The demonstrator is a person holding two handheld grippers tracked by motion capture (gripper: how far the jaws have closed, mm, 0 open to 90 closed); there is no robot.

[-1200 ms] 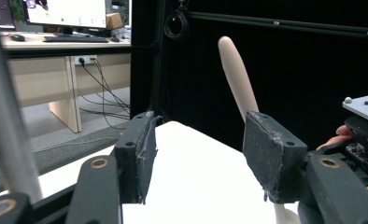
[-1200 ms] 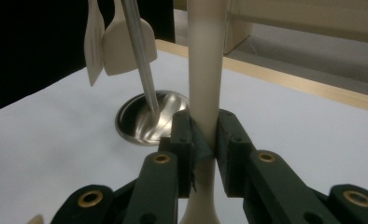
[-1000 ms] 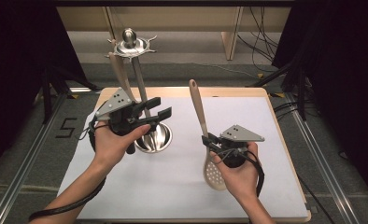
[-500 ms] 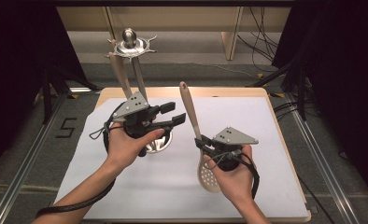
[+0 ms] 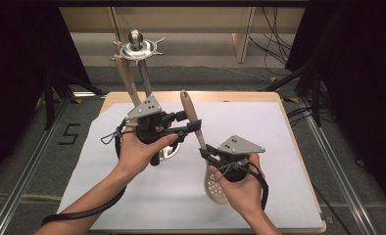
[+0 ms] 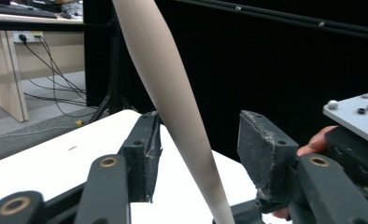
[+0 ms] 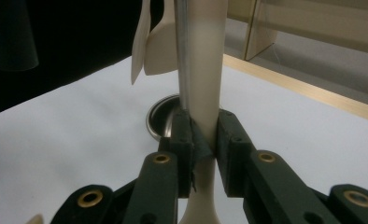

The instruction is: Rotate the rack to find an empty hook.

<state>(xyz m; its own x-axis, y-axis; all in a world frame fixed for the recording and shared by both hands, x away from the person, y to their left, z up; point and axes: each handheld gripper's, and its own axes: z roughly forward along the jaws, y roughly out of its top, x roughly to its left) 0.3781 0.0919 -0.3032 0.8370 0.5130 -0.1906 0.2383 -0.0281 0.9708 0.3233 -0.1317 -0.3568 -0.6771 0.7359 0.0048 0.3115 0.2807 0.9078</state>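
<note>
At the left of the high view a metal utensil stand (image 5: 138, 49) rises from the worktop (image 5: 289, 147), its round base partly hidden behind the left hand, with a pale spatula (image 5: 125, 78) leaning from its top ring. Just right of the stand, the left claw (image 5: 187, 123) is held level above the white sheet (image 5: 132, 196), jaws pointing right toward the handle of the slotted spoon (image 5: 193, 120). In the left gripper view the handle (image 6: 173, 102) passes slantwise between the two pads: it lies against or very near the left pad (image 6: 147, 154), while a clear gap separates it from the right pad (image 6: 264, 154). These jaws have just been closing around the handle without yet pinching it, so the left claw is open. Farther right, the right claw (image 5: 206, 153) clamps the same spoon low on its handle, just above the perforated bowl (image 5: 214, 186), which hangs beside the right hand. The right gripper view shows both pads pressed on the handle (image 7: 205, 116), with the stand's round base (image 7: 161, 119) behind it on the sheet.
</note>
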